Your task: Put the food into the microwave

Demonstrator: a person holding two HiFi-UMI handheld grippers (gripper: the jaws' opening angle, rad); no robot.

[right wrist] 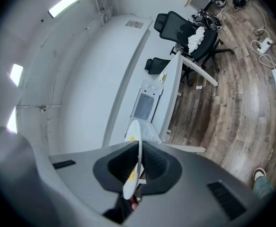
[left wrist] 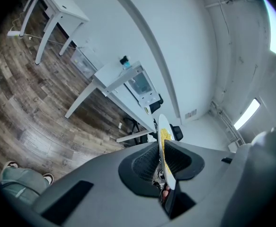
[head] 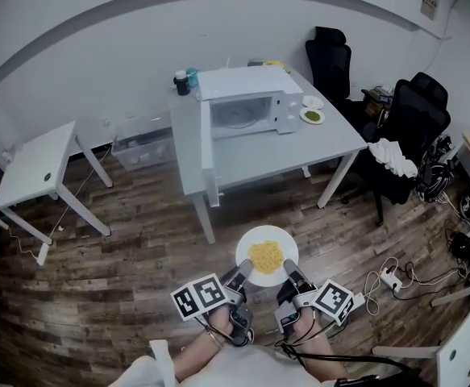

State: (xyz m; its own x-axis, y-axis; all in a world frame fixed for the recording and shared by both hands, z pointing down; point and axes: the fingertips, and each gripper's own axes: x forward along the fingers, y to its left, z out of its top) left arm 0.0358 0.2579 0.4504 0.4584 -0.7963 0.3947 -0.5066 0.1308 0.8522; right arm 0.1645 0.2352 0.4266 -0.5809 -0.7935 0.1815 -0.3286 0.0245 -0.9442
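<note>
A white plate (head: 267,255) of yellow food (head: 266,256) hangs over the wooden floor, carried level by both grippers. My left gripper (head: 242,273) is shut on the plate's near left rim, and my right gripper (head: 288,275) is shut on its near right rim. In the left gripper view the plate (left wrist: 164,145) stands edge-on between the jaws; the right gripper view shows the plate (right wrist: 134,160) the same way. The white microwave (head: 247,103) stands on the grey table (head: 331,139) ahead, with its door (head: 205,127) swung open to the left.
A small dish of green food (head: 312,116) and a second dish (head: 313,101) lie right of the microwave. A dark jar (head: 182,83) stands at its left. Black office chairs (head: 404,123) are at the right, a white side table (head: 37,164) at the left, cables and a power strip (head: 390,278) on the floor.
</note>
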